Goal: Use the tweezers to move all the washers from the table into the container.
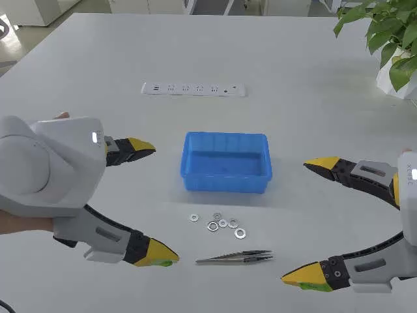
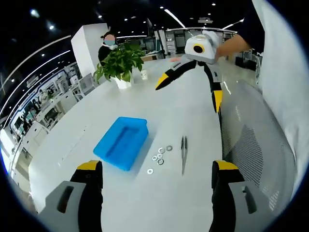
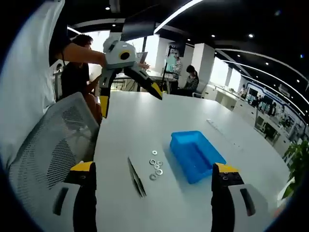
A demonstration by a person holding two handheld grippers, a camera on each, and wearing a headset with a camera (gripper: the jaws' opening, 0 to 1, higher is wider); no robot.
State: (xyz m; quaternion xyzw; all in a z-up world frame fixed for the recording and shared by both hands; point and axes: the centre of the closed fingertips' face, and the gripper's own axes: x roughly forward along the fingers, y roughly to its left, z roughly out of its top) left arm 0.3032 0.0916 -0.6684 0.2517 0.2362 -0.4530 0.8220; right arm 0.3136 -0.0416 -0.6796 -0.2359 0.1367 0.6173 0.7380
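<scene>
Both grippers are up over the white table [image 1: 293, 78] with jaws spread wide and nothing between them: the left gripper [image 1: 161, 201] on one side, the right gripper [image 1: 296, 220] on the other, well apart, with the work between them. Six washers [image 1: 220, 223] sit loose in a small cluster on the surface, none in the box. The blue container [image 1: 225, 181] is just beyond them, about mid-table, upright and open-topped. The tweezers [image 1: 234, 257] lie flat on the side of the washers toward the table's near edge, close to the cluster but not touching it, their length running across between the two lower jaw tips, with nothing gripping them and nothing in their tips. Further out toward the far edge, a white power strip [image 1: 193, 89] lies flat, and a potted plant [image 1: 391, 32] stands by the table's far right corner
</scene>
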